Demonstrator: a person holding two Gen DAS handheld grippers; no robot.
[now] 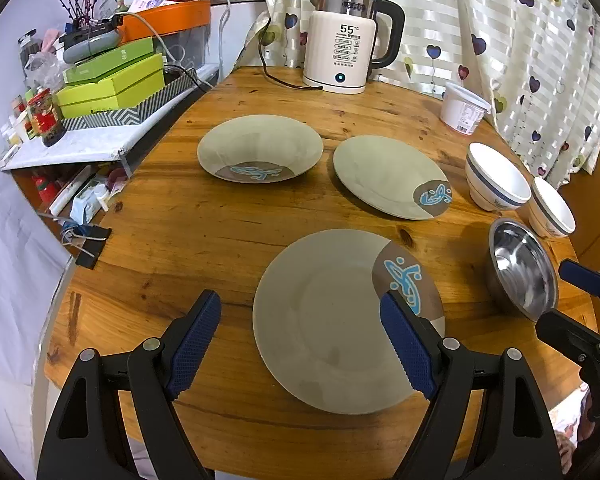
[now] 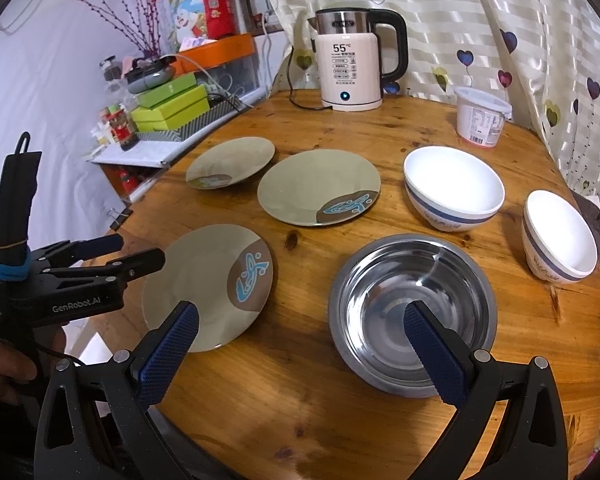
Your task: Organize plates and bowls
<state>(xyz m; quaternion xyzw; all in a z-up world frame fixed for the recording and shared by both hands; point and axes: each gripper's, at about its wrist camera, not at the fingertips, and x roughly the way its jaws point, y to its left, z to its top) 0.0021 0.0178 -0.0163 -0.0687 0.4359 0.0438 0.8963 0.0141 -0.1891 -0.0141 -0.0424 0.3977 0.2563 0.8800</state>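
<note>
From the left wrist, the left gripper hangs over the round wooden table with its fingers spread wide and empty, above the nearest plate. Two more plates lie farther back, apart from each other, before a kettle.

From the right wrist, the right gripper is likewise wide apart and empty, one finger above the steel bowl. Two white bowls stand apart behind it, near a plastic tub.
</note>
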